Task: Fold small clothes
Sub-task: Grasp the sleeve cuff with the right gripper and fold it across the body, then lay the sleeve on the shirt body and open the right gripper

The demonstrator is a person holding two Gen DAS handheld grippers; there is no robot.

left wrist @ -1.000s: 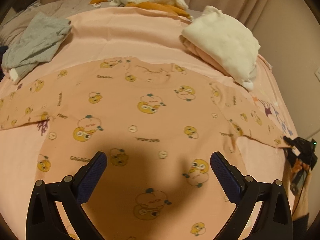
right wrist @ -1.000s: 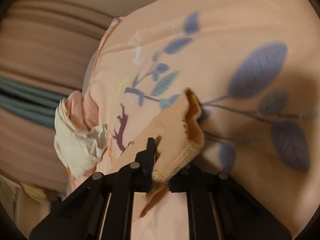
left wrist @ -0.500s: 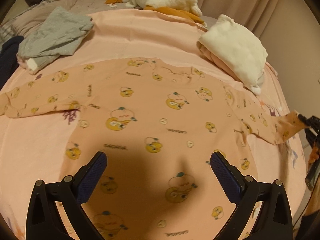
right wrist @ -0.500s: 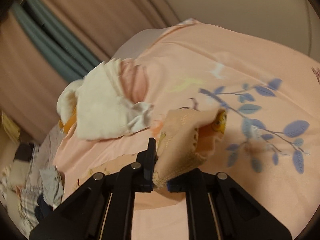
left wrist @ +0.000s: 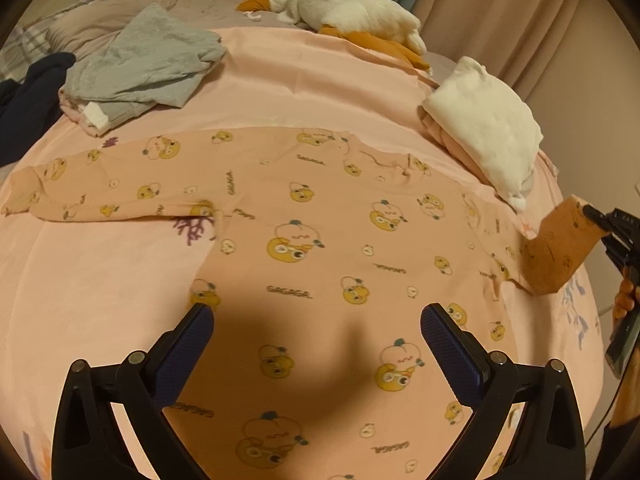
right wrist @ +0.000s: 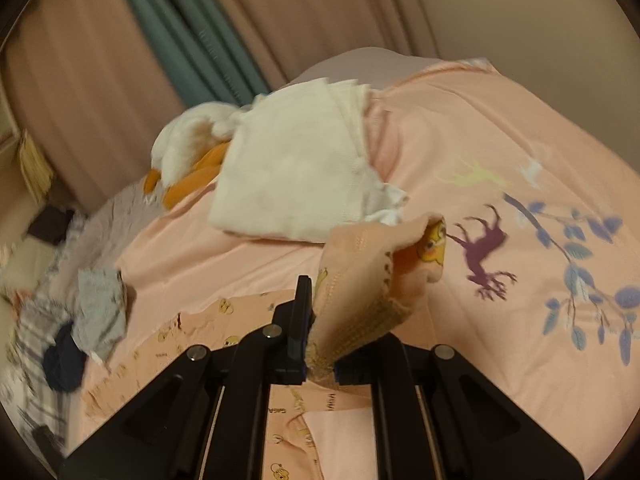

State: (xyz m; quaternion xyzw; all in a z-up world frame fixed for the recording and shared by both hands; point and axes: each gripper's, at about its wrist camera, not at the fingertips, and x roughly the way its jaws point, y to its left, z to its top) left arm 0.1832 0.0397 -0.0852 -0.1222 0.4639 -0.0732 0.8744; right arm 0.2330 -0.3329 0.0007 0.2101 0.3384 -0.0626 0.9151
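One sleeve fold is under way and nothing is finished on the garment in hand: a peach long-sleeved top printed with yellow ducks [left wrist: 320,248] lies flat and face up across the middle of the left wrist view, on a pink bedsheet [left wrist: 280,80]. Its left-frame sleeve [left wrist: 100,188] stretches out flat toward the left edge, untouched. The right-frame sleeve cuff [right wrist: 360,292] is lifted off the bed at the right edge of that view, pinched in the right gripper [right wrist: 320,360], whose jaws are pressed together on the ribbed cuff at the centre of the right wrist view. The left gripper [left wrist: 316,352] hangs above the lower body of the top, jaws spread wide and holding nothing. By my judgement both sleeves and the body folds are left to do. A folded stack of white and pink clothes [left wrist: 484,132] sits at the upper right, close to the shoulder, and may be work already done. A loose grey garment [left wrist: 140,64] and dark clothing [left wrist: 28,100] lie at the upper left, well apart from the top. A white and orange plush toy [left wrist: 352,16] rests at the top of the frame. Nothing lies on the top itself, so the fold path looks free.
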